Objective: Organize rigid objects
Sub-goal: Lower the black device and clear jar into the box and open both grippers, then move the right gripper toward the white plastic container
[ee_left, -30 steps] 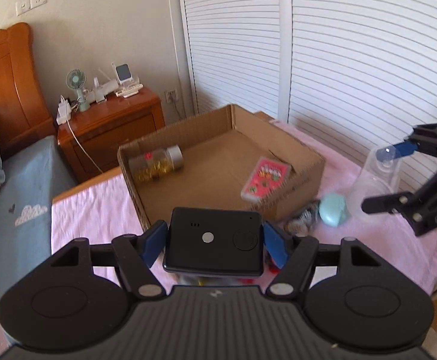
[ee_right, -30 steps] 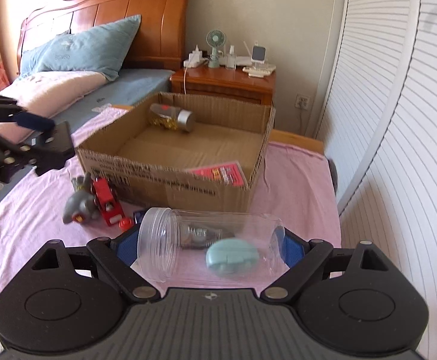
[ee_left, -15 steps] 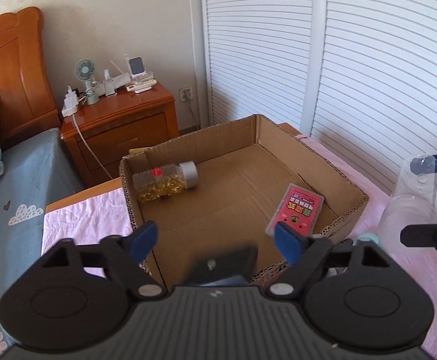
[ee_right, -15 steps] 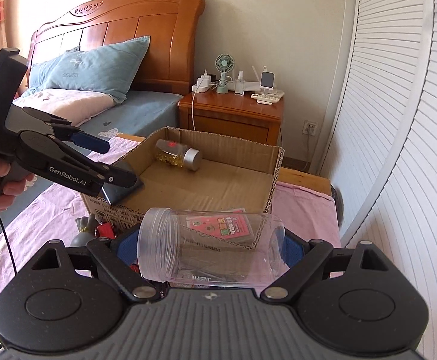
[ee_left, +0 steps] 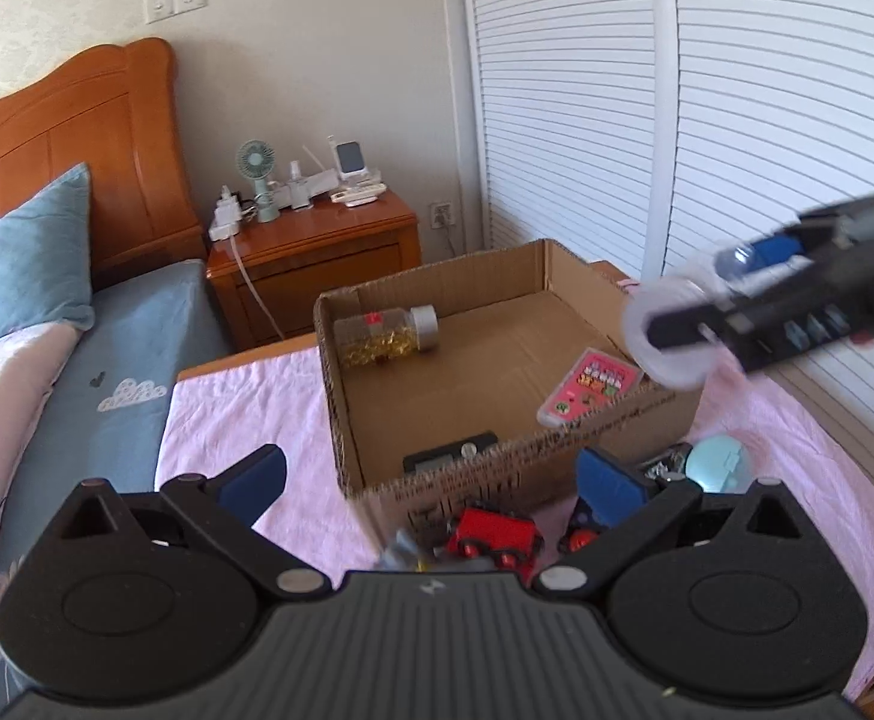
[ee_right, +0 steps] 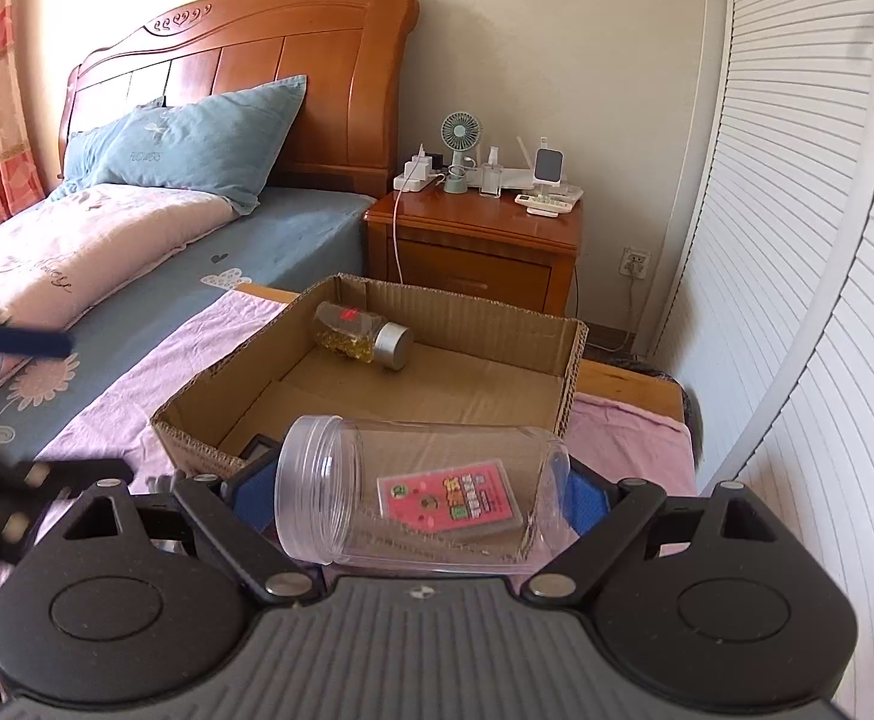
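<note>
Right wrist view: my right gripper is clenched on the clear jar, long axis crosswise, mouth at nine o'clock, above the cardboard box at twelve. My left gripper gapes empty.

wooden headboard | nightstand beside bed | white louvered doors | beige wall | daylight
</note>
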Demonstrator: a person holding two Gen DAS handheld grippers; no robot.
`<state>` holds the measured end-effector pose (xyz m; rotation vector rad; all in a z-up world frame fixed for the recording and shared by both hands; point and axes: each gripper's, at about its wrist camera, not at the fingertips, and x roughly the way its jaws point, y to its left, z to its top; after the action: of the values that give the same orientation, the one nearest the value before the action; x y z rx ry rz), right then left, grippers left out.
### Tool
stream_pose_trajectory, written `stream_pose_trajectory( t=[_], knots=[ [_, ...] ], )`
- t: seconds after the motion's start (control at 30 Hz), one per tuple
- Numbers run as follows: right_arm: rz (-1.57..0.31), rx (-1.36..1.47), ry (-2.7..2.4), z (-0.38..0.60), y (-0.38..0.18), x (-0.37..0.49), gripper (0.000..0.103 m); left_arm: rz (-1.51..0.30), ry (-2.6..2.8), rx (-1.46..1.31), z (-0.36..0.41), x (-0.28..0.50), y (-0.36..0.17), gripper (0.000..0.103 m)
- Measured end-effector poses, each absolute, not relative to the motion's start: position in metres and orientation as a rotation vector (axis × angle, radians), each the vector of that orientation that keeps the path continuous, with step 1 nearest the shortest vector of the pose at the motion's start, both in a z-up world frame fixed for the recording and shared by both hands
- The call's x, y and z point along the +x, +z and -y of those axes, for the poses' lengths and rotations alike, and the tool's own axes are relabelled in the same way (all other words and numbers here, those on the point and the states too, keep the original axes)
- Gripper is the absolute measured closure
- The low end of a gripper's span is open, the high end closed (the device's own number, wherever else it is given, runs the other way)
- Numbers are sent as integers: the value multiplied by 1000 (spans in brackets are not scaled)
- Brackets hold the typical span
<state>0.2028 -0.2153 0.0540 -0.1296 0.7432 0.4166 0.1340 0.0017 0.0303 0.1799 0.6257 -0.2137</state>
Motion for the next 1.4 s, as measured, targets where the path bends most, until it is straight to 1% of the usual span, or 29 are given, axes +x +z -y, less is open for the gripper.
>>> stream_pose_trajectory(
  t=[0.2, 0.43, 0.6, 0.67, 0.7, 1.0, 1.2, 1.4],
  knots=[
    [-816, -126, 391, 205, 43, 244, 10, -623, -156, 176, 3, 108, 20, 1],
    [-942, -100, 335, 191, 23, 306, 10, -651, -137, 130, -3, 105, 14, 1],
    [-981, -81, 278, 180, 11, 342, 9, -656, -126, 107, -10, 107, 11, 1],
    [-988, -81, 247, 177, 7, 352, 6, -662, -114, 107, -11, 108, 9, 1],
    [-998, -80, 245, 176, 6, 354, 1, -667, -107, 107, -12, 109, 8, 1],
    [-975, -76, 245, 185, 19, 327, 0, -678, -113, 88, -15, 105, 6, 1],
    [-961, -83, 250, 196, 30, 287, 0, -690, -112, 69, -16, 102, 3, 1],
    [-956, -83, 272, 206, 27, 238, 0, -700, -93, 53, -21, 99, -2, 1]
  ],
)
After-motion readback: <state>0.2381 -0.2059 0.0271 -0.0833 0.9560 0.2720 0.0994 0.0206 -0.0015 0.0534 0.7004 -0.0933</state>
